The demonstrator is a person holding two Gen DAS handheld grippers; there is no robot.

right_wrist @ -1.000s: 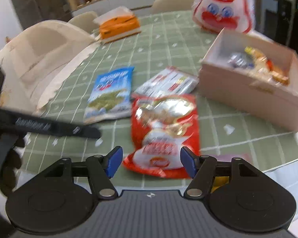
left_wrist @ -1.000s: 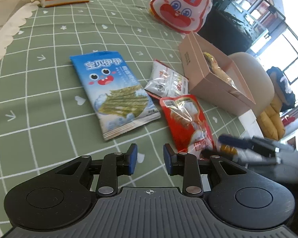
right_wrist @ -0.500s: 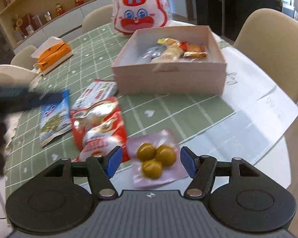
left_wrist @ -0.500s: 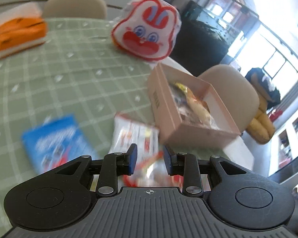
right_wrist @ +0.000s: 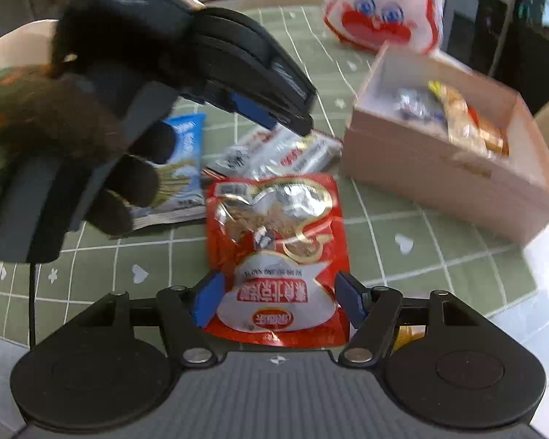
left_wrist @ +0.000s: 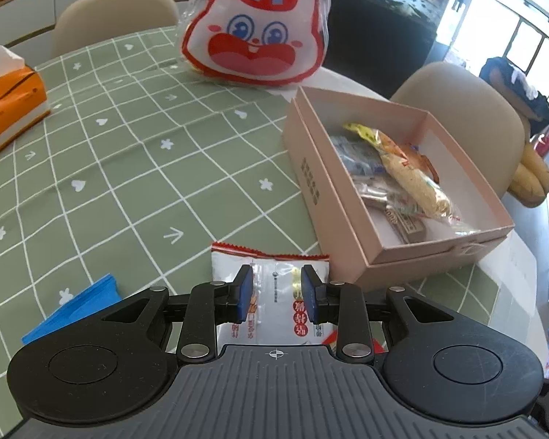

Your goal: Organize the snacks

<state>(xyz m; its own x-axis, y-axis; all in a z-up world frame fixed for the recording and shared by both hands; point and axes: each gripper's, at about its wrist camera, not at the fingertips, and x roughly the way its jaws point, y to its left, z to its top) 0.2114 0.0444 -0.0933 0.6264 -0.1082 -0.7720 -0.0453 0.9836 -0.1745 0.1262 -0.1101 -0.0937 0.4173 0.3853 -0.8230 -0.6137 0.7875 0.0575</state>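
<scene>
A pink open box (left_wrist: 313, 179) with several snacks inside stands on the green checked tablecloth; it also shows in the right wrist view (right_wrist: 439, 183). My left gripper (left_wrist: 277, 292) is open, its jaws hovering either side of a white-and-red packet (left_wrist: 271, 267) lying by the box. My right gripper (right_wrist: 279, 301) is open wide, its jaws either side of the near end of a red snack bag (right_wrist: 274, 226) lying flat. A blue seaweed bag (right_wrist: 186, 168) lies left of it. The left gripper (right_wrist: 274, 117) appears from outside above the white packet (right_wrist: 285, 150).
A rabbit-face bag (left_wrist: 256, 25) stands at the table's far side. An orange tissue box (left_wrist: 7, 98) sits at the left. Beige chairs (left_wrist: 468, 109) stand around the table. A yellow item (right_wrist: 406, 333) peeks beside my right gripper. The blue bag's corner (left_wrist: 77, 307) lies left.
My left gripper swung toward the box and now hovers over the white packet. My right gripper moved left from the pink ball packet onto the red snack bag.
</scene>
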